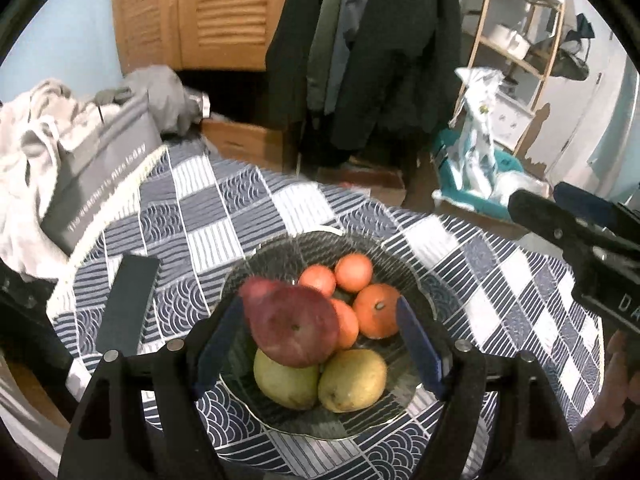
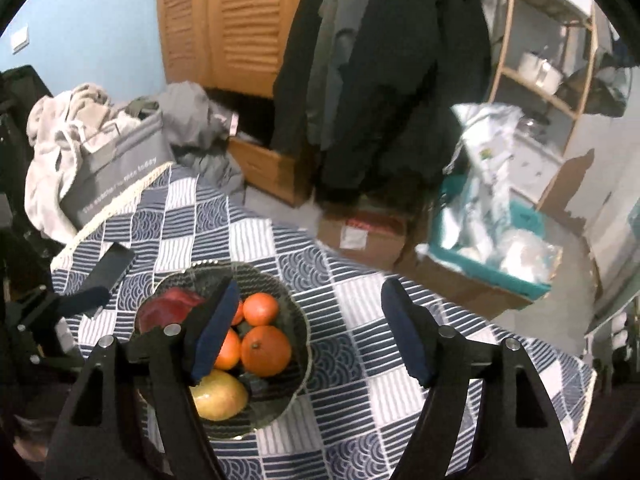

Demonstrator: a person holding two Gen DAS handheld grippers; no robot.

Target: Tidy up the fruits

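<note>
Blue-padded fingers of the left gripper (image 1: pixel 320 344) fill the bottom of its view, spread apart with air on both sides of the fruit below; they grasp nothing. Beneath them, at lower centre, sits a dark ribbed bowl (image 1: pixel 420 280) on a blue-and-white checked cloth (image 1: pixel 256 196). A red mango (image 1: pixel 294 326) lies on top of the pile, tilted, resting on two yellow-green mangoes (image 1: pixel 286 384) side by side at the bowl's near edge. Behind them, four oranges (image 1: pixel 376 310) cluster toward the far rim, touching one another.

From the right wrist view, the right gripper (image 2: pixel 308 332) is also released, jaws wide and empty. Its left finger overlaps the bowl (image 2: pixel 296 312) at lower left of the frame, while its right finger stands over bare cloth (image 2: pixel 360 360). The red mango (image 2: pixel 168 308) shows at the bowl's left side, the oranges (image 2: pixel 266 350) in the middle, one yellow mango (image 2: pixel 218 396) at the near edge.

A dark flat slab (image 1: pixel 128 300) lies on the cloth left of the bowl. At upper left, a grey box (image 1: pixel 100 172) with pale cloths (image 1: pixel 28 136) draped on it. Dark coats (image 1: pixel 372 48) hang at top centre before a louvred wooden door (image 1: pixel 224 8).
</note>
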